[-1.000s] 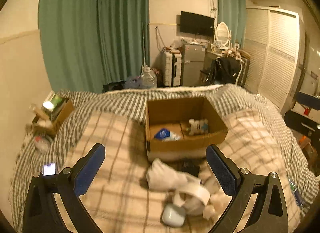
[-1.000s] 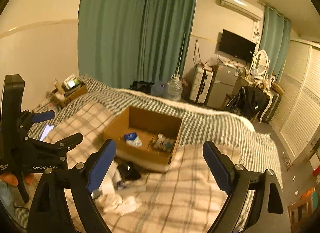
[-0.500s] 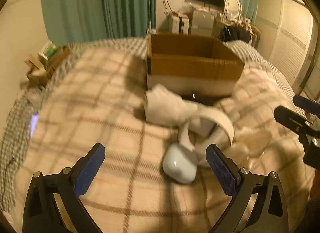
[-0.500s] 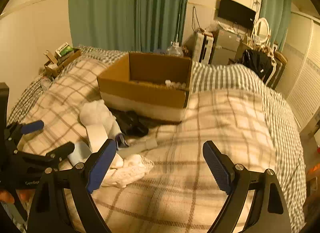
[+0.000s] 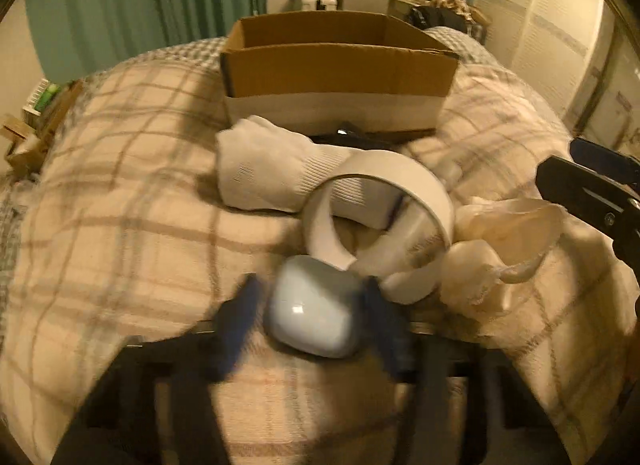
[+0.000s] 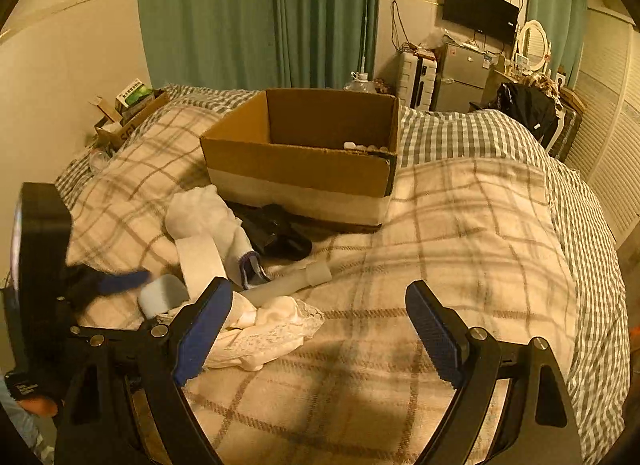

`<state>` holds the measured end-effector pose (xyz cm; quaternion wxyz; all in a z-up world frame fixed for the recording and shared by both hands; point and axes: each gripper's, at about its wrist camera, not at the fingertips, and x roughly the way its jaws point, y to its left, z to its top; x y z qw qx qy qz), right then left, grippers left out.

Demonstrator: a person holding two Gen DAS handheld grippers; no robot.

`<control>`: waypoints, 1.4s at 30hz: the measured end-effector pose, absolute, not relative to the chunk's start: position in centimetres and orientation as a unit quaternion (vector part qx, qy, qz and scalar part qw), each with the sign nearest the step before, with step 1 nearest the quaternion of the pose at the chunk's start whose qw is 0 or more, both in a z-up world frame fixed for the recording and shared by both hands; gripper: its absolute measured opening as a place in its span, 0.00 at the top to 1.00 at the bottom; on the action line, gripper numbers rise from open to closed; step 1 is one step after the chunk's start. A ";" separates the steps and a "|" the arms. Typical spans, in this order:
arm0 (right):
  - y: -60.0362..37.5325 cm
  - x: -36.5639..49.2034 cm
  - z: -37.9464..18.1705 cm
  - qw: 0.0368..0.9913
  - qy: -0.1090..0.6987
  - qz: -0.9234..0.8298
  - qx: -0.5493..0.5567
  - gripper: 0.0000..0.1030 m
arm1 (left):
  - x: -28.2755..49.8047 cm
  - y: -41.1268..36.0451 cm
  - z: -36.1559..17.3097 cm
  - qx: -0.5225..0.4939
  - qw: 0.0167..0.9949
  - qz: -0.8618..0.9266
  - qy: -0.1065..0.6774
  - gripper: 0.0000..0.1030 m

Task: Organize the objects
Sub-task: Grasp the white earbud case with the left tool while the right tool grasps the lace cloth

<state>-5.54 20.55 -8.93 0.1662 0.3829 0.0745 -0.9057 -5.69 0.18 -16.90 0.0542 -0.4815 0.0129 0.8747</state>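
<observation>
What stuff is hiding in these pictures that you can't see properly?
- Left tool: left wrist view, motion-blurred; jaws closing around the pale blue case, contact unclear.
- Cardboard box contents: right wrist view, near wall hides all but some small white tops.
- Dark object: left wrist view, mostly hidden behind the white sock.

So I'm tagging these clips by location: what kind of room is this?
A bedroom, most likely: a bed with a plaid blanket, green curtains, and a louvred wardrobe beside a wall-mounted TV.
</observation>
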 end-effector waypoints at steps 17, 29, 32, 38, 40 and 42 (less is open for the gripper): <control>16.7 -5.7 -13.3 0.248 0.096 -0.838 0.476 0.32 | -3.8 -2.1 -13.5 -0.450 0.066 0.890 -0.029 0.78; 17.9 -3.8 -10.2 0.227 0.096 -0.871 0.425 0.87 | -1.3 -0.9 -12.1 -0.442 0.100 0.891 -0.032 0.78; 18.3 -3.3 -9.3 0.222 0.091 -0.878 0.414 0.87 | -0.6 -0.4 -11.8 -0.440 0.100 0.892 -0.024 0.79; 18.6 -2.3 -7.2 0.221 0.092 -0.890 0.388 0.87 | -0.1 0.0 -9.0 -0.407 0.096 0.908 -0.017 0.79; 18.7 -1.9 -6.3 0.221 0.094 -0.894 0.380 0.87 | -0.2 0.1 -7.8 -0.394 0.094 0.914 -0.015 0.79; 18.9 -1.6 -5.3 0.219 0.096 -0.899 0.368 0.87 | -0.5 0.0 -6.7 -0.383 0.093 0.919 -0.015 0.79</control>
